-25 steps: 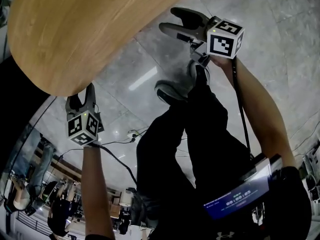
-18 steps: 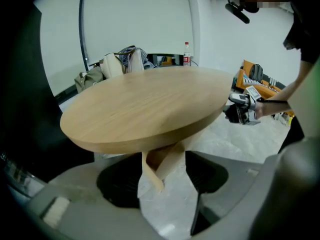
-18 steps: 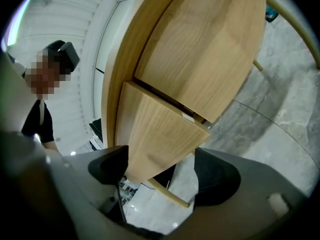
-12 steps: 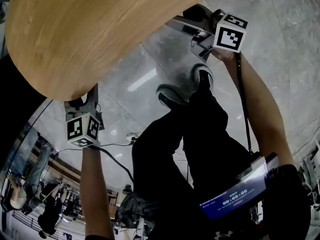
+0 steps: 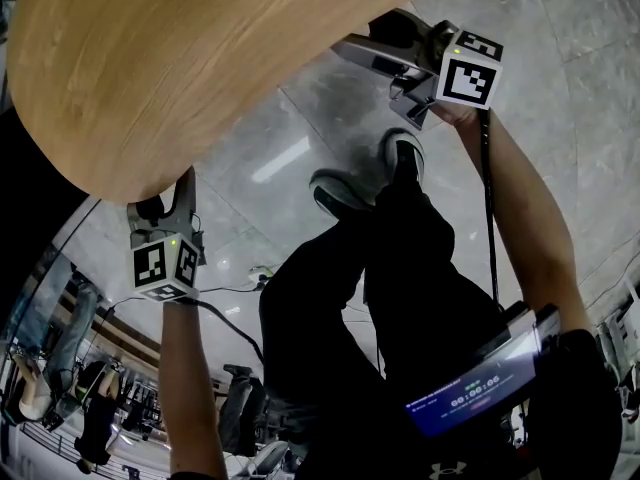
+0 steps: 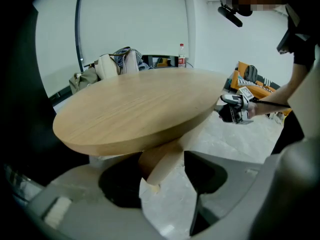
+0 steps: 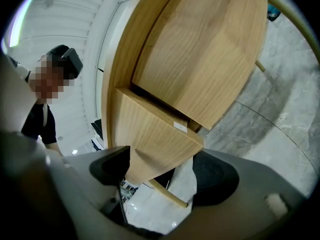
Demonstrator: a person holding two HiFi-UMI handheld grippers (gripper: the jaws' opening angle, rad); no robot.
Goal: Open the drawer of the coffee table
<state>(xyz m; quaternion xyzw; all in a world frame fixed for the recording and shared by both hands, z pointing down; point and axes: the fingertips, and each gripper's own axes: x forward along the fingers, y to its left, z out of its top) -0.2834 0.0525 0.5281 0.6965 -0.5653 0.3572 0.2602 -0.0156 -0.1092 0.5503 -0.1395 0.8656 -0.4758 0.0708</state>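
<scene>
Right gripper view: right tongs (image 7: pixel 162 171), wide, just closing slightly, straddle the drawer (image 7: pixel 150 134) unpressed; clamp squarely, pull straight out. Left tongs (image 6: pixel 162 181) wide, empty.

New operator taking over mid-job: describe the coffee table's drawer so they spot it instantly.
Find the big rounded light-wood tabletop and look beneath it. Against its underside hangs the drawer, a flat-sided wooden box. Unlike the thin round rod nearby, it is boxy and carries a small white sticker.
</scene>
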